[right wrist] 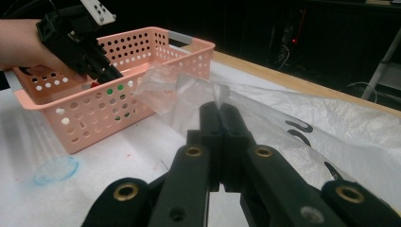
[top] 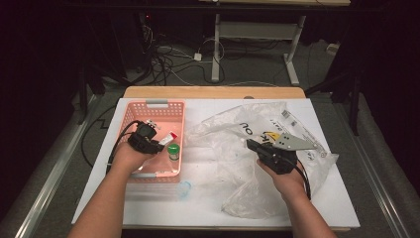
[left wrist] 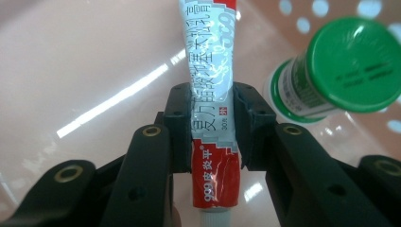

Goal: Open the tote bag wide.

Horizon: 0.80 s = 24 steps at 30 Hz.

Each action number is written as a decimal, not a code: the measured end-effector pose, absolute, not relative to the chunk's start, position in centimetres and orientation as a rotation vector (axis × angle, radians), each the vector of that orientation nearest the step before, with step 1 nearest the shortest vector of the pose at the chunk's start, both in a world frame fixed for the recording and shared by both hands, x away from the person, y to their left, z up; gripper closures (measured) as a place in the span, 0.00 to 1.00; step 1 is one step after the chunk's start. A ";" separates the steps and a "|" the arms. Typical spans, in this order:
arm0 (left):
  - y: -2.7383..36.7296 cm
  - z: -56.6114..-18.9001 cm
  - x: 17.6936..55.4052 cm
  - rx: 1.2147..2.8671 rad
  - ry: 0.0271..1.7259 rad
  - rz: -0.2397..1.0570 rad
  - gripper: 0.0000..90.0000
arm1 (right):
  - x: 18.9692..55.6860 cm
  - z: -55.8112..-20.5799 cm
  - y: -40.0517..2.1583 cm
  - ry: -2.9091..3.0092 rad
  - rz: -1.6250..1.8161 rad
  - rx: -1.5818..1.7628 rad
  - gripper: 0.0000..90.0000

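My left gripper (left wrist: 213,118) is shut on a red, white and pale blue ointment tube (left wrist: 210,94), with the pads pressing both its sides. It hangs inside the pink basket (top: 148,105), where the left gripper (top: 159,144) holds the tube (top: 170,137) over the right half. A small green-capped bottle (left wrist: 352,64) stands beside it on the basket floor (top: 173,150). My right gripper (right wrist: 220,111) is shut on the edge of a large clear plastic bag (right wrist: 293,118), which is spread over the table's right half (top: 233,163).
The white table top (top: 148,203) has a wooden far edge (top: 213,92). A small clear bluish round lid (top: 184,189) lies in front of the basket. Cables and a desk frame are on the floor beyond.
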State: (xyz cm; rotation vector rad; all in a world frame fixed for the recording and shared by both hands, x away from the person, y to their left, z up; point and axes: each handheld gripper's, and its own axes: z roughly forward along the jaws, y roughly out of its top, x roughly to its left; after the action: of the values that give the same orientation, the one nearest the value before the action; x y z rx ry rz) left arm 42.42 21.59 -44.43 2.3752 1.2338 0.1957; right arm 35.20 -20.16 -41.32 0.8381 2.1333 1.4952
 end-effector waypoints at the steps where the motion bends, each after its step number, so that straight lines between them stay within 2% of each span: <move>1: 21.8 -44.2 42.4 2.353 1.241 0.199 0.76 | 35.2 -41.3 -20.2 2.131 1.497 0.841 1.00; 11: 23.0 -42.4 41.3 2.226 1.257 0.233 0.76 | 35.2 -41.2 -20.3 2.132 1.494 0.836 1.00; 24: 23.3 -41.0 38.3 2.091 1.186 0.258 0.76 | 35.0 -41.2 -20.4 2.138 1.501 0.835 1.00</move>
State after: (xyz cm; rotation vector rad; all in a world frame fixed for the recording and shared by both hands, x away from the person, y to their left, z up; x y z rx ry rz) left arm 38.29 23.27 -41.05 2.0912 1.1860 0.2582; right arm 35.03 -20.43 -41.19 0.8347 2.1381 1.5008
